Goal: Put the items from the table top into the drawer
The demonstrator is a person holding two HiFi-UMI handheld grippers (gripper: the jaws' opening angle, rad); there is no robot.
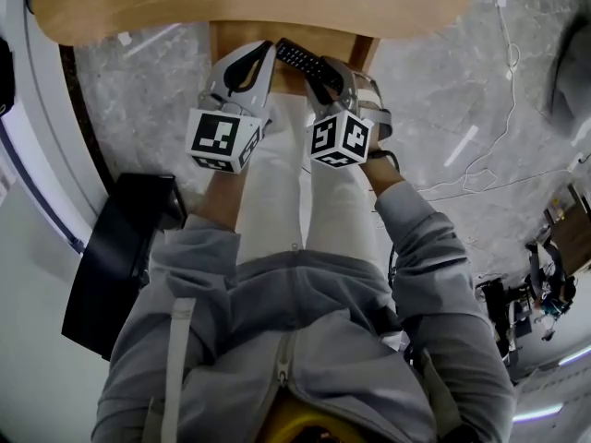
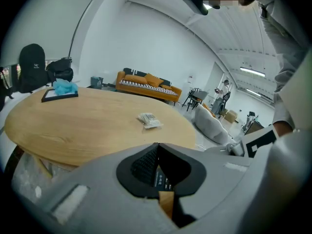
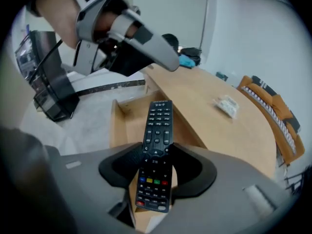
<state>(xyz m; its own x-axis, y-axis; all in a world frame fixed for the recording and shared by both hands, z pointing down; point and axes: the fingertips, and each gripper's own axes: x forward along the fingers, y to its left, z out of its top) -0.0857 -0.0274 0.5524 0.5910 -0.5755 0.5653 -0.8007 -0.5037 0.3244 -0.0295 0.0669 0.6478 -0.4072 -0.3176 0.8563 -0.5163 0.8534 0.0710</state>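
While the remote point(image 3: 158, 121) is clamped between the fingers of the right gripper point(image 3: 156, 152), it is held over the open drawer point(image 3: 124, 116) below the wooden surface point(image 2: 87, 126), fingers of the left gripper point(image 2: 157, 145) pressed together, nothing gripped.

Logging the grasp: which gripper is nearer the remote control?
Right. The right gripper clamps the remote control above the open drawer; the left gripper, shut, sits close beside it.

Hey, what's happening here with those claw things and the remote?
A person holds a claw tool in each hand. The right claw grips a black remote control over an open wooden drawer under the round table. The left claw is shut and empty beside it. A small packet lies on the table top.
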